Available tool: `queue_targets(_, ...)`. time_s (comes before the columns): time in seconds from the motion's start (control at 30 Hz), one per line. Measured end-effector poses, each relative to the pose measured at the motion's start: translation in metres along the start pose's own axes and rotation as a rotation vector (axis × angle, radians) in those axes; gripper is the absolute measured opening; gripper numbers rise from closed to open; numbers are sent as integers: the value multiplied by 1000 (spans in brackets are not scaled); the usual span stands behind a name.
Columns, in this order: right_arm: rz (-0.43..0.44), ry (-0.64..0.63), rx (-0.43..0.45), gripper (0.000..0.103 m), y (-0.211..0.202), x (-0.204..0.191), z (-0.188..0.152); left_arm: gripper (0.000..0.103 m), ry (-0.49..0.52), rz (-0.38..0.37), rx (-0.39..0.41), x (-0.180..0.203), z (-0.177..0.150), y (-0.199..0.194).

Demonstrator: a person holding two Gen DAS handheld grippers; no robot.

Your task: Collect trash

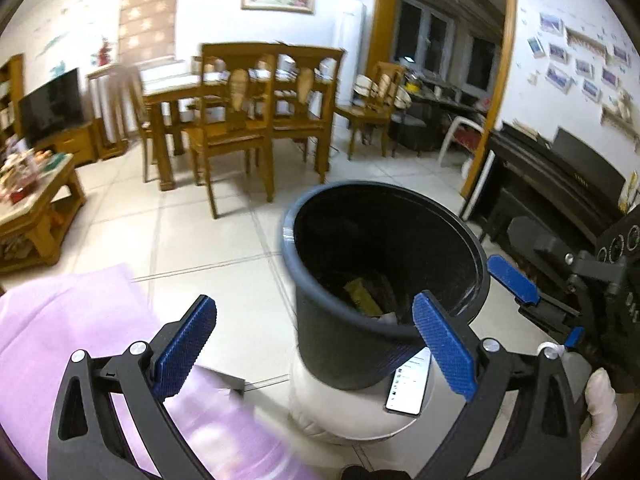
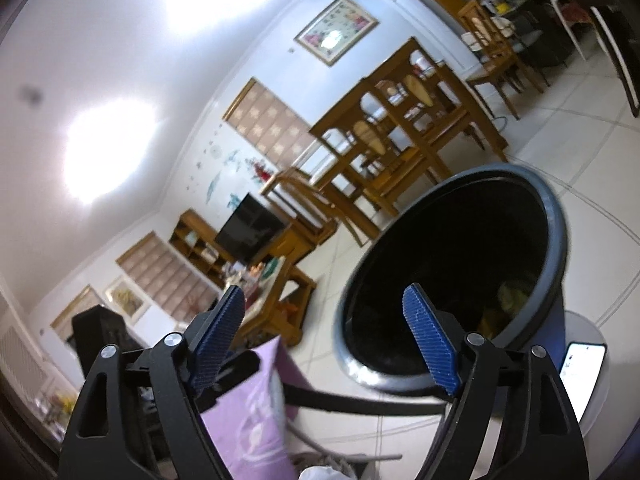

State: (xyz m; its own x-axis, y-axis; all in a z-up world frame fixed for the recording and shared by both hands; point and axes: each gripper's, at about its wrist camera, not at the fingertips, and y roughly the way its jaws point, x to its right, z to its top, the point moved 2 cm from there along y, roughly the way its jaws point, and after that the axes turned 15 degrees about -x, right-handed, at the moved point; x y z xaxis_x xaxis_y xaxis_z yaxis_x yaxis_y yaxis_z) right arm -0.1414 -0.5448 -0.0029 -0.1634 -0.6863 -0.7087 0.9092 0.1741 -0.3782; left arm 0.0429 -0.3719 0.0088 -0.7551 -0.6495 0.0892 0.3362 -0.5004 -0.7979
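Left gripper (image 1: 316, 340): jaws spread wide, nothing between the blue pads, pointing toward the dark trash bin (image 1: 384, 280) at about 1 o'clock. The bin stands on a white round stool (image 1: 352, 416), beside a lit phone (image 1: 410, 384); yellowish trash (image 1: 362, 292) lies inside. Right gripper (image 2: 324, 336): jaws likewise spread and empty, camera view tilted steeply, the bin's mouth at 2 o'clock. From the left wrist, the right gripper appears at 3 o'clock, held by a white-gloved hand (image 1: 598, 408). Lilac cloth (image 1: 80, 320) lies at 8 o'clock. White tiled floor (image 1: 208, 240); wooden dining table with chairs (image 1: 240, 112) at 11 o'clock.
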Motion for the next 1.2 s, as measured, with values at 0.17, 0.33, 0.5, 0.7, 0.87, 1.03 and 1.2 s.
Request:
queue_targets(0.17, 28, -70, -66, 86, 25, -51, -21, 98, -88, 81, 63, -45, -34, -48)
queue_targets(0.33, 70, -170, -146, 94, 61, -118, -54, 98, -226, 241, 132, -100, -81, -99)
queue_targets(0.5, 89, -346, -223, 98, 107, -202, -98, 98, -375, 386, 173, -159, -134, -142)
queue_targets(0.7, 52, -552, -227, 98, 158, -282, -151, 98, -495, 484, 199, -207, -174, -175)
queue_targets(0.87, 6, -693, -173, 98, 186, -326, -198, 98, -544, 510, 220, -226, -187, -185)
queue_targets(1.03, -26, -771, -179, 98, 205, -342, -230, 98, -554, 542, 235, -233, -193, -186)
queue_targets(1.2, 0, -733, -154, 98, 203, -334, -225, 98, -587, 571, 253, -240, -207, -191)
